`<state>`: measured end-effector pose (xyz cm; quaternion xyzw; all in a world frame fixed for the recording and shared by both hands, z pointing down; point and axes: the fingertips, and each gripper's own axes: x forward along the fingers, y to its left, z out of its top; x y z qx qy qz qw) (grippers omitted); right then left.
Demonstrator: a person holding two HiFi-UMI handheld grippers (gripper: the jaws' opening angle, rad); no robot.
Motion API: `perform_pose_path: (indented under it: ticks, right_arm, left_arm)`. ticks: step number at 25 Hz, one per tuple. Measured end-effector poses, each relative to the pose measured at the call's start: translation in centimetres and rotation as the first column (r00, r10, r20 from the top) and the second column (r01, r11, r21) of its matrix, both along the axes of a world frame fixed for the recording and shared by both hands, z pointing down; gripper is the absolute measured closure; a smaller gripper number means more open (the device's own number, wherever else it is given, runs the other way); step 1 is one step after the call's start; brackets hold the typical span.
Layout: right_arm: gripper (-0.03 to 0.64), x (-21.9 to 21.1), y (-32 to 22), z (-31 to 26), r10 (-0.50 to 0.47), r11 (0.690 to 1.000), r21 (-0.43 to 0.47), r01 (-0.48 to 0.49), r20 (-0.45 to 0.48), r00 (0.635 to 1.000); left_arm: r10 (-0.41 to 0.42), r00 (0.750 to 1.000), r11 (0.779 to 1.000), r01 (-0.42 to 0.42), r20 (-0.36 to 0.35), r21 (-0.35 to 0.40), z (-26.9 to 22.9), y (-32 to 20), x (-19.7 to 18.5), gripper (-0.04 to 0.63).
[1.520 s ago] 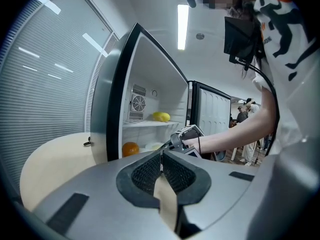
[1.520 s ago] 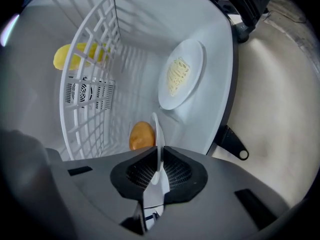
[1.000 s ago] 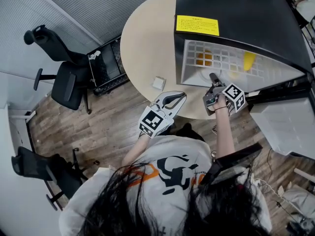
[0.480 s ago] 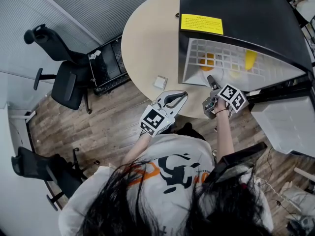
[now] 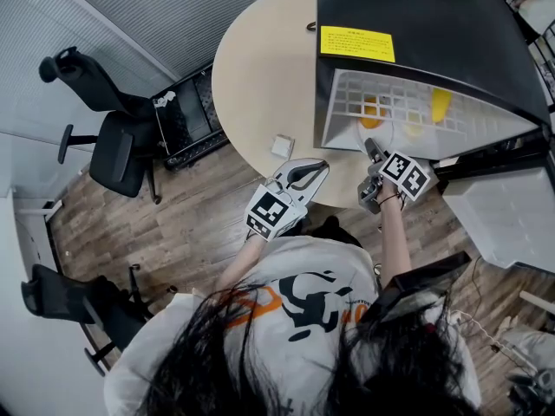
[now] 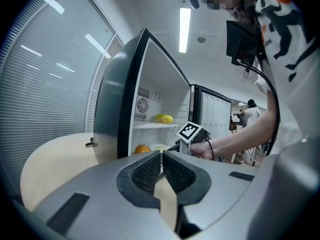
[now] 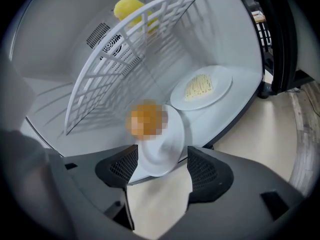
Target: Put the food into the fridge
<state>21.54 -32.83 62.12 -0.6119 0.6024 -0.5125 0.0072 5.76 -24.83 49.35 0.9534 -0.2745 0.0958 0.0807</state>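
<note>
1. The small white plate [image 7: 162,154] with an orange food [image 6: 142,149] on it sits on the fridge [image 5: 416,24] floor at the front lip. It lies at 12 o'clock from the right gripper [image 7: 156,159], and its near rim reaches in between the two pads
2. The plate is round, so it has no long axis to line up with. Its rim faces the jaws edge-on and slightly tilted
3. The right gripper's jaws are opening and stand wide apart. A gap shows on each side of the rim, so I judge that the pads press on nothing and the plate rests on its own
4. A second plate [image 7: 222,91] with pale food lies further in at 1 o'clock, just beside the first. A yellow food [image 7: 127,8] lies on the wire shelf [image 7: 125,59] above, at 11 o'clock
5. The left gripper [image 6: 161,156] has its jaws together with nothing between them. In the head view it hangs over the table [image 5: 260,68] edge at 9 o'clock from the right gripper, well apart from the fridge
6. The right hand is therefore the nearer one, and a straight pull back toward 6 o'clock should clear the plate
</note>
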Motion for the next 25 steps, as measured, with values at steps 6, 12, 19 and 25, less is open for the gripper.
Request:
perform_pose_path:
  ticks: [6, 12, 19, 25]
  right_arm:
    - [0.321, -0.1, 0.2, -1.3, 0.009, 1.000, 0.026, -0.010, 0.025, 1.000]
    - [0.322, 0.0, 1.2, -2.9, 0.039, 0.998, 0.052, -0.040, 0.025, 0.999]
    - [0.322, -1.3, 2.7, -5.6, 0.032, 0.992, 0.120, -0.037, 0.040, 0.999]
    - [0.325, -3.9, 4.7, -8.1, -0.003, 0.980, 0.201, 0.000, 0.017, 1.000]
  left_arm:
    - [0.003, 1.000, 1.000, -0.003, -0.011, 0.002, -0.2, -0.3, -0.3, 0.583]
    - [0.000, 0.999, 1.000, 0.000, -0.042, -0.002, -0.7, -0.7, -1.0, 0.583]
    - [0.027, 0.998, 1.000, -0.027, -0.052, -0.002, -0.9, -0.3, -1.8, 0.583]
    - [0.070, 0.996, 0.998, -0.070, -0.056, 0.002, -1.4, 0.8, -2.6, 0.583]
